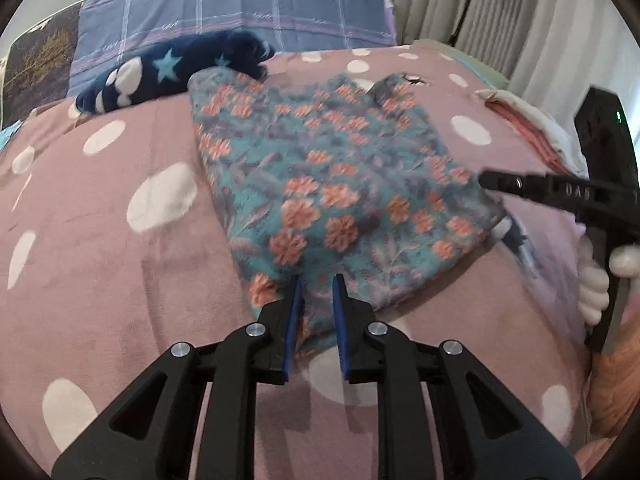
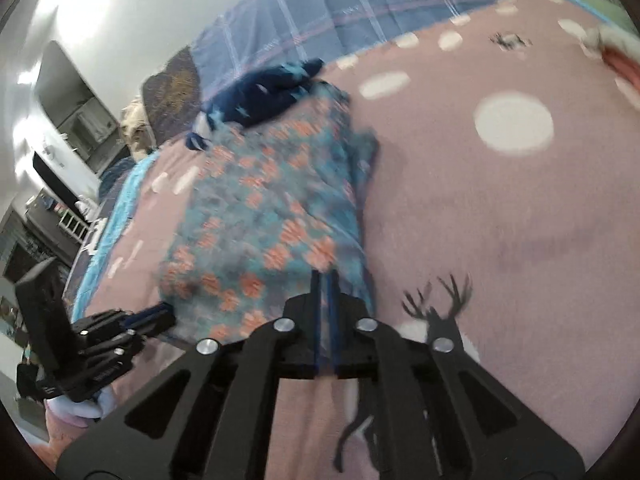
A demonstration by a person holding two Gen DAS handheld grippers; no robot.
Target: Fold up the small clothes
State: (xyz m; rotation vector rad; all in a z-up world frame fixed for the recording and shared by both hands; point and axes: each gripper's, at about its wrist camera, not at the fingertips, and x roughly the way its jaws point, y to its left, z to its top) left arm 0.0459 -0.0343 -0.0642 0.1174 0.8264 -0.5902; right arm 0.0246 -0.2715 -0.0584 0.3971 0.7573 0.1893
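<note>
Left hand-held gripper (image 1: 317, 284) over floral cloth (image 1: 340, 184) edge

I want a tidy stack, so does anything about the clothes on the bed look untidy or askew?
Mostly neat: the floral garment lies folded flat. The navy star-print piece behind it is still bunched up, touching the floral one's far corner.

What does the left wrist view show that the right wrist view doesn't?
Left wrist only: curtains and a gloved hand on the right gripper's handle. Right wrist only: a deer print on the blanket and room shelves. Both: the floral garment folded on the dotted blanket, the star-print garment behind it, and both grippers, left and right.
</note>
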